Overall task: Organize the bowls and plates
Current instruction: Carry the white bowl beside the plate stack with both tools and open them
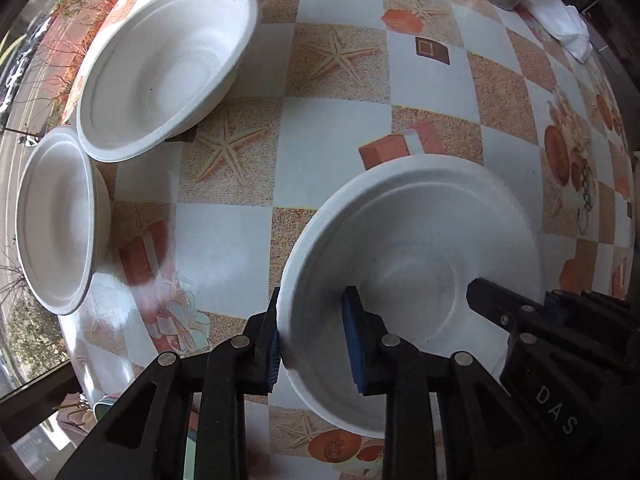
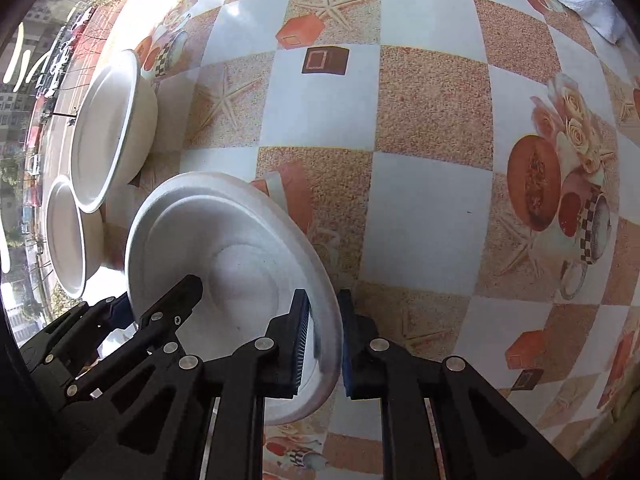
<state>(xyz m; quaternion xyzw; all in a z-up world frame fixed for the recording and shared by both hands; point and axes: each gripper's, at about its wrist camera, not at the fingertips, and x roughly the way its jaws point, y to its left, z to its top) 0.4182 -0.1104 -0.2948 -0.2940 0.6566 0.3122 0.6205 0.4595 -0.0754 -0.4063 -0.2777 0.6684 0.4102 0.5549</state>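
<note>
bowl (image 1: pixel 416 264) rim sits between both claws' fingers, nothing inside.

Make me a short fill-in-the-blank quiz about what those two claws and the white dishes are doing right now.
1. The left claw and the right claw both straddle the rim of the same white ____.
2. Counting every white bowl on the table, there are ____.
3. The checkered tablecloth shows prints of five-armed ____.

Missing words: bowl; three; starfish
</note>
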